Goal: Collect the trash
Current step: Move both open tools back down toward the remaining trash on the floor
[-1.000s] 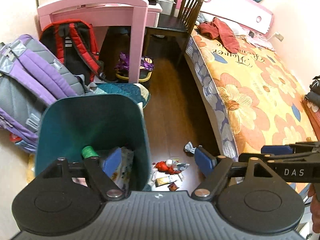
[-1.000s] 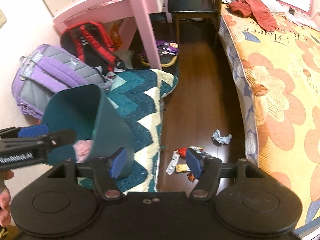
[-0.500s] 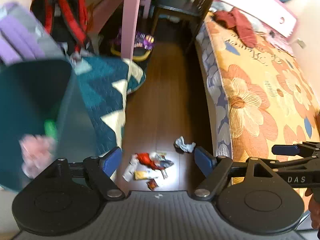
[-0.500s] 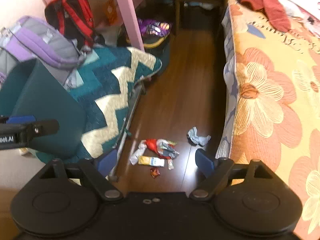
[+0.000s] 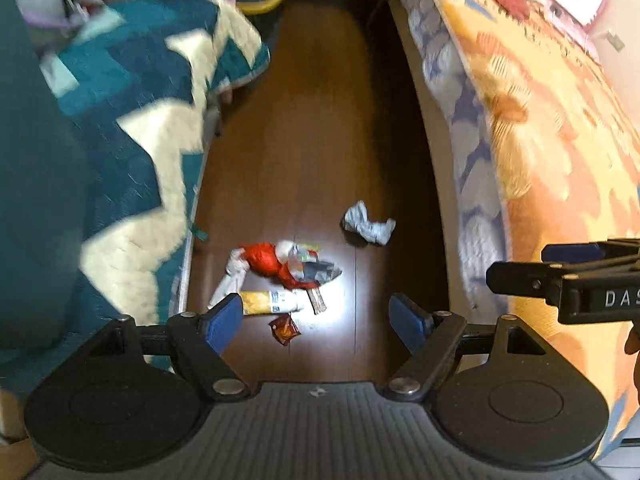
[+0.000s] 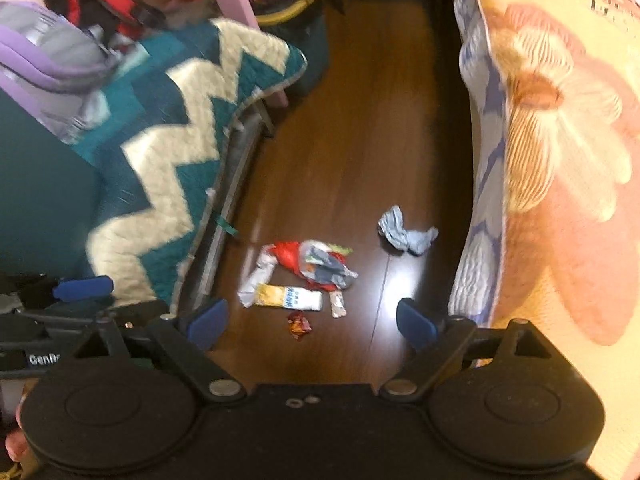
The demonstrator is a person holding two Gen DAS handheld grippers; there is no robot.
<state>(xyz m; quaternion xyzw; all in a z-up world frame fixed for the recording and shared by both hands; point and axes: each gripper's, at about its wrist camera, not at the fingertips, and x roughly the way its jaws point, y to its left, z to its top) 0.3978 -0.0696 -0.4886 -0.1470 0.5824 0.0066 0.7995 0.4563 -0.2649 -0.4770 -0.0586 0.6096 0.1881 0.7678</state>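
1. On the floor [image 5: 304, 140], between quilt [image 5: 132, 128] and bed [image 5: 540, 120], trash [image 5: 280, 276] is scattered.
2. Nothing is held by the left gripper [image 5: 318, 316]; its jaws are opening.
3. Likewise the right gripper [image 6: 310, 320] is being spread, empty, above the wrappers.

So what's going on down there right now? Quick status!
Left gripper and right gripper empty, jaws opening. Wrapper pile and crumpled tissue lie loose on the wood floor. Nothing in the way.

Both wrist cameras look down at floor litter [image 5: 288, 276].
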